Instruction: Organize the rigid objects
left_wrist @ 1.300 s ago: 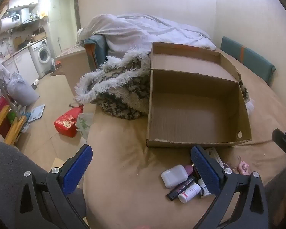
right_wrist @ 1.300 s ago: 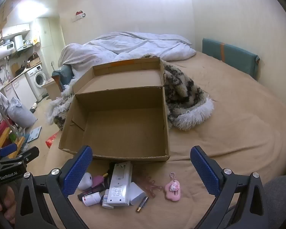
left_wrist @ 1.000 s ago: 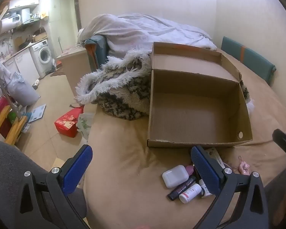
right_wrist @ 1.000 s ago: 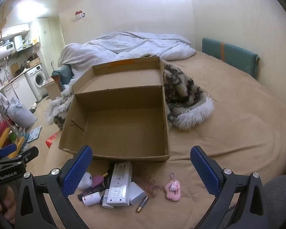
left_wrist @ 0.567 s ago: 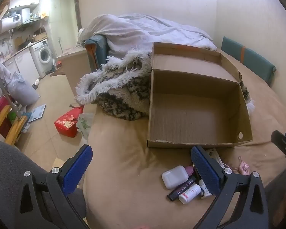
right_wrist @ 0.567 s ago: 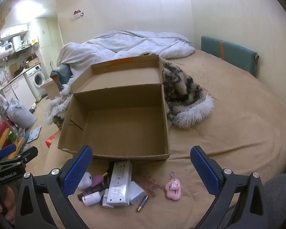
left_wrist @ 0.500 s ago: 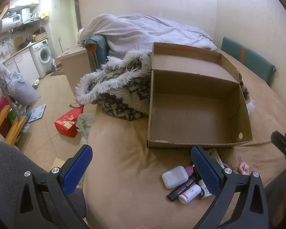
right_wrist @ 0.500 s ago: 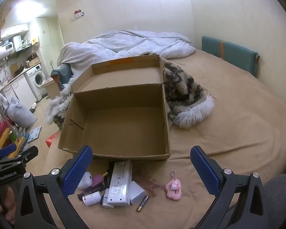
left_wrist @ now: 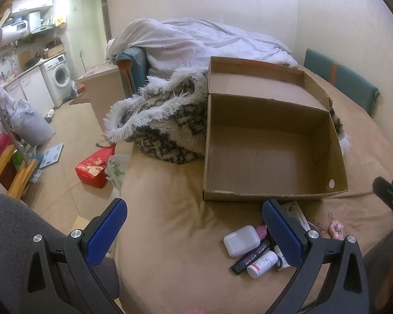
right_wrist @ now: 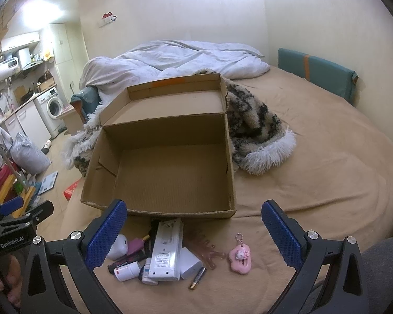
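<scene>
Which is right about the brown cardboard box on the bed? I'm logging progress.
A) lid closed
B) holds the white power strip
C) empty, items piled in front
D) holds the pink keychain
C: the brown cardboard box shows only bare floor; the white power strip and pink keychain lie on the bed before it.

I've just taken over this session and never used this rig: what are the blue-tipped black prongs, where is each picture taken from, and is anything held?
A person holds a two-finger gripper in each hand, each with a camera looking along its fingers. The left gripper and right gripper are both open and hold nothing. On the tan bed stands an open, empty cardboard box. In front of it lies a loose pile: a white power strip, a white earbud case, a small white bottle, a battery and a pink keychain.
</scene>
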`<state>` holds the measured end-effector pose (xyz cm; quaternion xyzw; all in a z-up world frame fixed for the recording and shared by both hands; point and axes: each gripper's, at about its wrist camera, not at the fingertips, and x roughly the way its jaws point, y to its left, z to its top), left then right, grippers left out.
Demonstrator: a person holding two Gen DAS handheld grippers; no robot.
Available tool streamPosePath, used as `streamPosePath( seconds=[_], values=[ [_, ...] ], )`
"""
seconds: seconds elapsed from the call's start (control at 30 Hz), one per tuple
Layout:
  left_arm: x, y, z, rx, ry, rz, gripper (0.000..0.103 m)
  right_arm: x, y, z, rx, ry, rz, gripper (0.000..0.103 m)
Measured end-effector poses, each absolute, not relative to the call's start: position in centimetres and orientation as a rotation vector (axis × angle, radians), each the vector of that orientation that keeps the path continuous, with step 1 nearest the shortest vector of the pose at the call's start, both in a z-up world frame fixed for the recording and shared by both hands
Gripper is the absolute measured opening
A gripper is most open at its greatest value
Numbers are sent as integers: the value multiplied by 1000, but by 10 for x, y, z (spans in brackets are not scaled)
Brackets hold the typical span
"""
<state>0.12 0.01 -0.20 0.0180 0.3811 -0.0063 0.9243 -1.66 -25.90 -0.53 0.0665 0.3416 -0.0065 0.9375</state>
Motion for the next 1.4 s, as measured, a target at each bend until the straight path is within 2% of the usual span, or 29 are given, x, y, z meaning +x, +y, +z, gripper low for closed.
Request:
streamPosePath(
  seconds=[1.4],
  values=[
    [0,0,-1,44,783,-5,103,-15,-262,0,153,699,-25,103]
  ],
)
